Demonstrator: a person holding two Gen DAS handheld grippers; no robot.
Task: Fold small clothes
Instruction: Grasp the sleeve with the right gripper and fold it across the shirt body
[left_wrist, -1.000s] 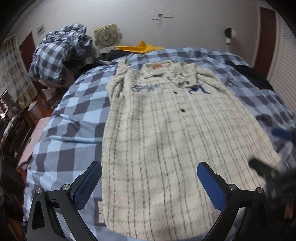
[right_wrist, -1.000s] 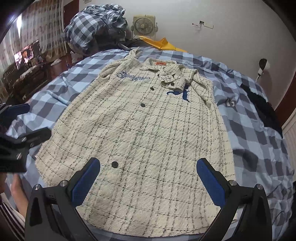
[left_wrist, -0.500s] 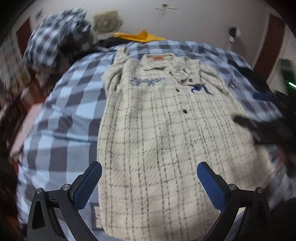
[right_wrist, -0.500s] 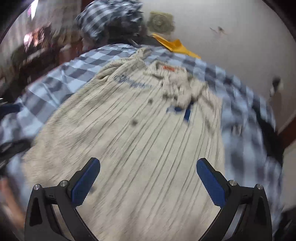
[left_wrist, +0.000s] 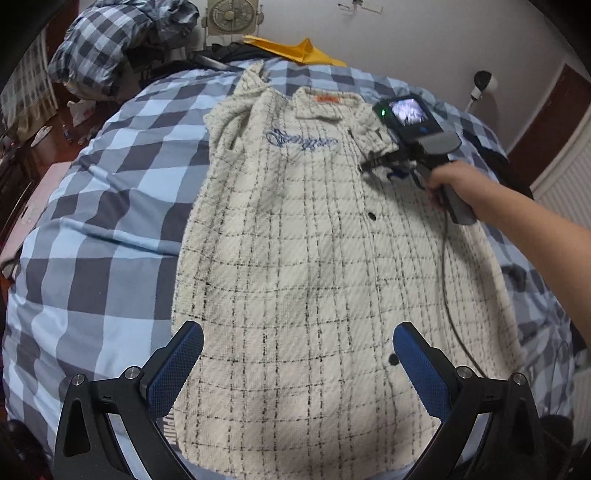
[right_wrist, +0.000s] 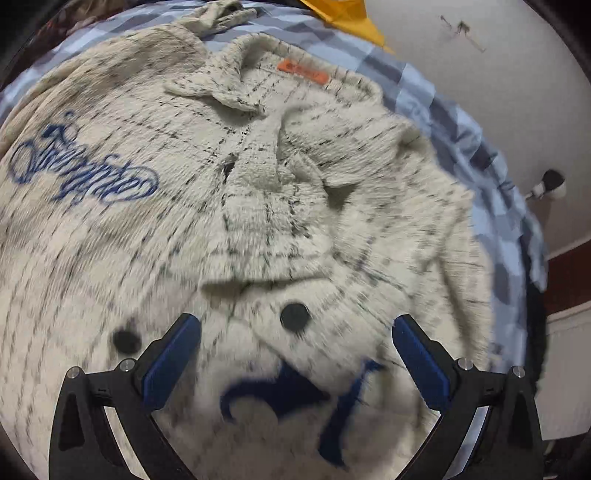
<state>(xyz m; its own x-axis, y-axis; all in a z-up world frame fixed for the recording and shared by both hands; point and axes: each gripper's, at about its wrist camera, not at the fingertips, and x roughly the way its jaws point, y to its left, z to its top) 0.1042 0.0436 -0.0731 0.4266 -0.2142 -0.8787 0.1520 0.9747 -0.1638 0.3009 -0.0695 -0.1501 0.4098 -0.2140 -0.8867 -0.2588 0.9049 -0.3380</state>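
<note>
Cream plaid shirt (left_wrist: 314, 236) lying flat mid-bed (left_wrist: 110, 206), collar facing the far edge, left hand-held gripper (left_wrist: 295, 365) hovering agape over its hem, right hand-held gripper (right_wrist: 295, 354) hanging agape over the rumpled collar area, gripping nothing

One cream plaid shirt (left_wrist: 314, 258) lies on the one checked bedspread (left_wrist: 110, 206). On the shirt, three dark buttons (left_wrist: 372, 217) can be counted in the left wrist view, two in the right wrist view, plus one orange neck label (right_wrist: 303, 71) and one line of blue script (left_wrist: 301, 141) just below the collar. Two grippers show: the left gripper (left_wrist: 295, 365) over the shirt's hem, the right gripper (right_wrist: 295, 362) near its collar. Beyond the shirt's collar stand one fan (left_wrist: 229, 16) and one yellow cloth (left_wrist: 295, 50).
</note>
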